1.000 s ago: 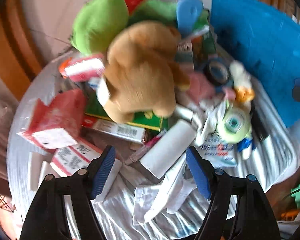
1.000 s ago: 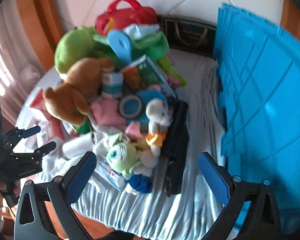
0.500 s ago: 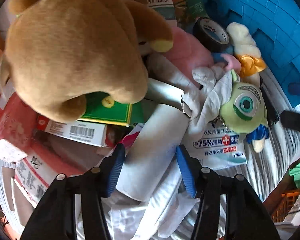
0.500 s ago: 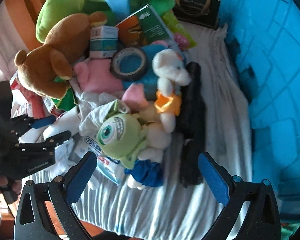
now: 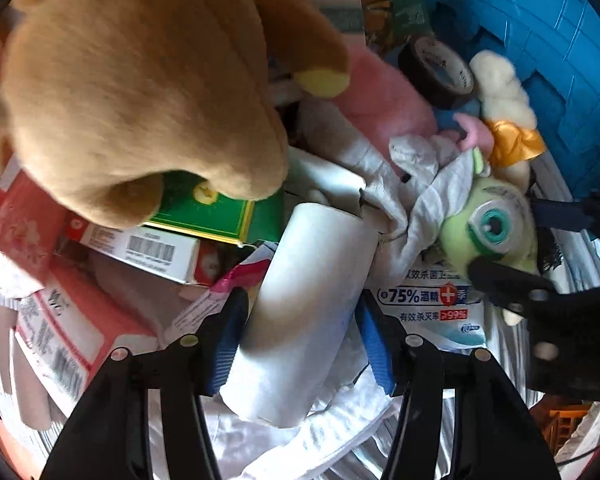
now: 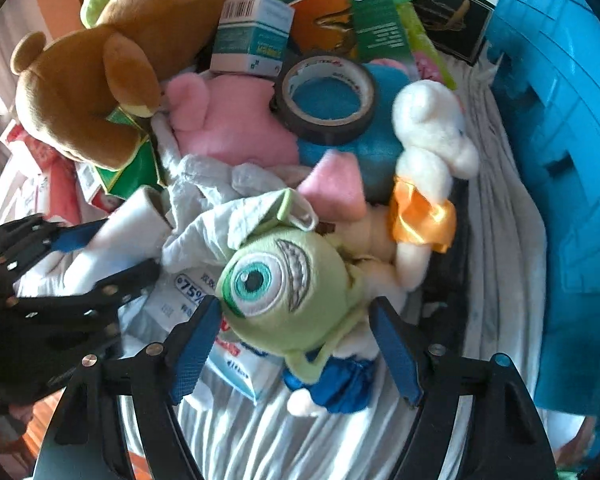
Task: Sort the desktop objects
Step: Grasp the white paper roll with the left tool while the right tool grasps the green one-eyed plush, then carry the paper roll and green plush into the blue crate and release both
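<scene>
A heap of objects lies on a cloth-covered table. My left gripper point(image 5: 300, 338) has its jaws on both sides of a white paper roll point(image 5: 304, 312) and looks closed on it; the roll also shows in the right wrist view point(image 6: 120, 232). My right gripper point(image 6: 294, 346) is open, its jaws either side of a green one-eyed plush point(image 6: 284, 292), not squeezing it. The plush also shows in the left wrist view point(image 5: 492, 228). A brown teddy bear point(image 5: 140, 80) looms over the roll.
A blue plastic crate point(image 6: 572, 160) stands at the right. A tape roll point(image 6: 326, 98), a pink plush point(image 6: 228, 124), a white plush with an orange bow point(image 6: 428, 152), a wipes pack point(image 5: 428, 304), red and green boxes point(image 5: 60, 320) and a grey cloth point(image 6: 220, 200) crowd the heap.
Both grippers moved forward into the heap. The left jaws narrowed onto the white roll. The right jaws came down around the green plush.
</scene>
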Tool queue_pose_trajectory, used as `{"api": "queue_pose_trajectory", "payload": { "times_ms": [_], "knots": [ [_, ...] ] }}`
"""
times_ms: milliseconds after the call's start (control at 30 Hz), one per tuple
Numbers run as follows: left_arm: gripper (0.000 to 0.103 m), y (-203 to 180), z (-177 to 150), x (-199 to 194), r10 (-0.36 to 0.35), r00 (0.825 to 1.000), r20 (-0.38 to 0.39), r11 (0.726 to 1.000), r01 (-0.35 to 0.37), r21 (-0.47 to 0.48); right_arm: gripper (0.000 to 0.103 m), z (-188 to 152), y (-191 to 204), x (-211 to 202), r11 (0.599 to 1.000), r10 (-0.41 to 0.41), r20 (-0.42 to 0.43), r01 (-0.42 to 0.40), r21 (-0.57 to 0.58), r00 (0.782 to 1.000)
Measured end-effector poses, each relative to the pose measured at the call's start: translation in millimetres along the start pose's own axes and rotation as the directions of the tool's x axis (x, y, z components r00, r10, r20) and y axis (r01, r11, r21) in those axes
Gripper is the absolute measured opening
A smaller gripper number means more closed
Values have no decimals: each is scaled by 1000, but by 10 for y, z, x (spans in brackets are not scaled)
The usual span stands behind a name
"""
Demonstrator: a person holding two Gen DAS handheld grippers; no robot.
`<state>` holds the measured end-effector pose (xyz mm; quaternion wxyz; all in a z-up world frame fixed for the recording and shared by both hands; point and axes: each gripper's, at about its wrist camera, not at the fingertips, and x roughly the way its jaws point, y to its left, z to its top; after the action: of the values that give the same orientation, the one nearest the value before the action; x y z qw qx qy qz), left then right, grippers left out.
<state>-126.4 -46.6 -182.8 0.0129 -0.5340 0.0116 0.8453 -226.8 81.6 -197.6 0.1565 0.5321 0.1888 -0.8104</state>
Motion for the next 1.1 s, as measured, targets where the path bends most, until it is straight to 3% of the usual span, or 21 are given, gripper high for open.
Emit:
{"api": "queue_pose_trajectory", "payload": {
  "times_ms": [67, 100, 267, 533, 700, 833, 1100],
  "knots": [
    [51, -12, -18, -116, 2, 1000, 21, 1000, -2, -10, 70, -4, 31, 7, 1000, -12, 0, 12, -17, 1000],
    [50, -17, -23, -162, -1, 1000, 29, 1000, 2, -16, 59, -9, 42, -13, 1000, -8, 3, 8, -23, 1000],
    [49, -77, -47, -400, -5, 998, 68, 999, 7, -32, 57, -37, 16, -244, 1000, 17, 35, -17, -8, 999],
    [46, -226, 23, -921, -13, 983, 183, 999, 19, -30, 57, 95, -86, -894, 999, 38, 176, -42, 18, 984],
    [46, -243, 457, -1368, -11, 957, 291, 1000, 14, -9, 57, 222, -210, -1355, 998, 23, 275, -39, 50, 961],
    [46, -366, 745, -1690, -21, 932, 361, 1000, 20, 8, 57, 368, -475, -1791, 996, -43, 358, 12, 87, 933],
    [46, -1016, 1294, -2268, -102, 870, 482, 994, 74, 76, 57, 444, -1082, -2635, 987, -96, 480, 20, 161, 872]
  ]
}}
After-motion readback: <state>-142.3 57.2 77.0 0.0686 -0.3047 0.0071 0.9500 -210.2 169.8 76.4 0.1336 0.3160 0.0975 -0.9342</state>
